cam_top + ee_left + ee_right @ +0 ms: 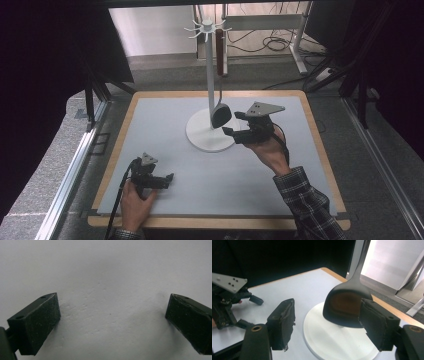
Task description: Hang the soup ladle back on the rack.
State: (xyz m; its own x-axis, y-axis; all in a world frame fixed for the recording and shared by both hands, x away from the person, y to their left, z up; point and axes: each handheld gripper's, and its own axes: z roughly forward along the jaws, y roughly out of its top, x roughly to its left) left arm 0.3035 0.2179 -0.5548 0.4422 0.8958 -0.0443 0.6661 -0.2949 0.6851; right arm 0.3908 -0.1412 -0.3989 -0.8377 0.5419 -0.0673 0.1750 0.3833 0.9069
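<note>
Black spoon hanging on a white stand, right hand-held gripper open beside its bowl.

One black spoon (220, 115) hangs by its slim handle from a white hook stand (209, 75), its dark bowl low over the stand's round white base (202, 137) near the middle of the worktop (165, 125). One dark red utensil (219, 50) hangs from another hook at the top of the same stand. The right hand-held gripper (234, 123) sits just beside the spoon's bowl with its jaws set wide; in the right gripper view (327, 325) the bowl stands close by the right-hand pad, and whether it touches I cannot tell; nothing is clamped. The left hand-held gripper (170, 176) rests low on the grey worktop, well apart from the stand, jaws spread wide and empty.
</note>
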